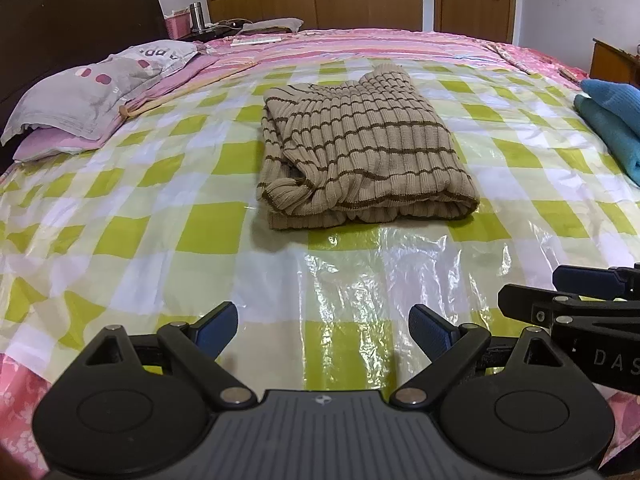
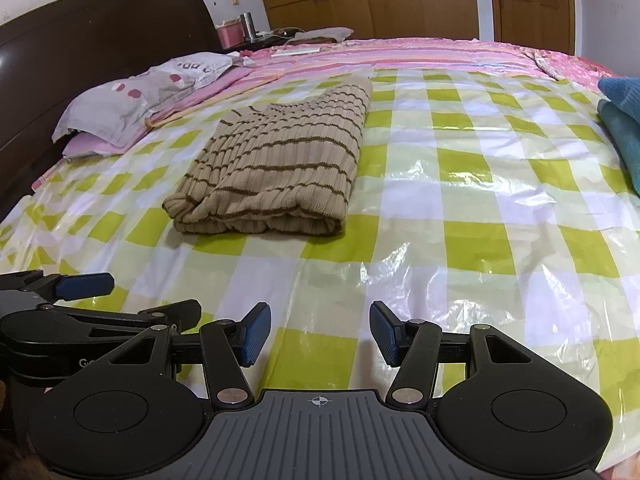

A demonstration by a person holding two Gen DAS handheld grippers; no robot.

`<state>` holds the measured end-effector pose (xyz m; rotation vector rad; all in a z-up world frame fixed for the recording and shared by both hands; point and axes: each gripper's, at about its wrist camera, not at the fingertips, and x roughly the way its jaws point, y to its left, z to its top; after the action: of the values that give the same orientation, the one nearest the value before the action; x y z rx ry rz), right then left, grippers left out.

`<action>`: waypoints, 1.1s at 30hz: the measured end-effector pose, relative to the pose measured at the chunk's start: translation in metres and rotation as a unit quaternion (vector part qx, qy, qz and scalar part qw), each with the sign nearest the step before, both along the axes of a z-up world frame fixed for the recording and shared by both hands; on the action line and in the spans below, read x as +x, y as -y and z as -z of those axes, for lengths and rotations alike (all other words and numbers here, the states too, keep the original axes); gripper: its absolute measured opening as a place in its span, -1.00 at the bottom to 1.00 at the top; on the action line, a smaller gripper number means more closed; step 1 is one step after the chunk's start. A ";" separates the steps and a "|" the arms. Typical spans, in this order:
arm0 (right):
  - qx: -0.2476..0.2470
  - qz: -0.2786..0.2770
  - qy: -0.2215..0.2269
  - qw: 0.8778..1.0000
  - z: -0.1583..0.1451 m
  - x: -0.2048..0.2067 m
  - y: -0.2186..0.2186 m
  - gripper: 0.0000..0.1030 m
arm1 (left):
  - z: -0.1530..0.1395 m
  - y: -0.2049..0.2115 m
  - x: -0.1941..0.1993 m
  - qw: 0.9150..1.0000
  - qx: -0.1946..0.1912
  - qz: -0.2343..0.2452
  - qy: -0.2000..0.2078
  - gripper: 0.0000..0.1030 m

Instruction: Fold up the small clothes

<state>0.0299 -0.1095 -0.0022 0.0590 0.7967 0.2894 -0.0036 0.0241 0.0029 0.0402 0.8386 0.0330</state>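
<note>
Knitwear: the beige ribbed brown-striped sweater [image 1: 360, 152] lies folded mid-bed on the green-checked plastic sheet [image 1: 160, 208]. Soft, floppy, probably light; grip its thick near fold. Left hand-held gripper [image 1: 323, 330] and right hand-held gripper [image 2: 320, 334] gape, empty.

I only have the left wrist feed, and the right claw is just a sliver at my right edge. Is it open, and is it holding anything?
Observer: The right claw is open, with nothing between its pads.
Operator: Where is the striped sweater relative to it?
Observer: The striped sweater lies ahead and to the left of the claw's line, well clear of the fingers.
Operator: So what's straight ahead of it?
Observer: Only the checked plastic sheet, crinkled and shiny there.
</note>
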 end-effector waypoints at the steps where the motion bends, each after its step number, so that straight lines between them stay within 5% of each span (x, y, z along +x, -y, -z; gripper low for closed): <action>1: 0.000 0.000 0.000 1.000 0.001 -0.001 0.000 0.07 | 0.000 0.000 -0.001 1.000 -0.002 0.000 0.000 0.90; 33: 0.006 0.012 -0.001 1.000 0.001 -0.022 0.006 0.07 | -0.005 0.005 -0.019 1.000 0.002 0.000 0.006 0.89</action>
<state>0.0077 -0.1152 -0.0032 0.0804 0.7953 0.2709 -0.0227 0.0194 0.0078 0.0442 0.8271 0.0353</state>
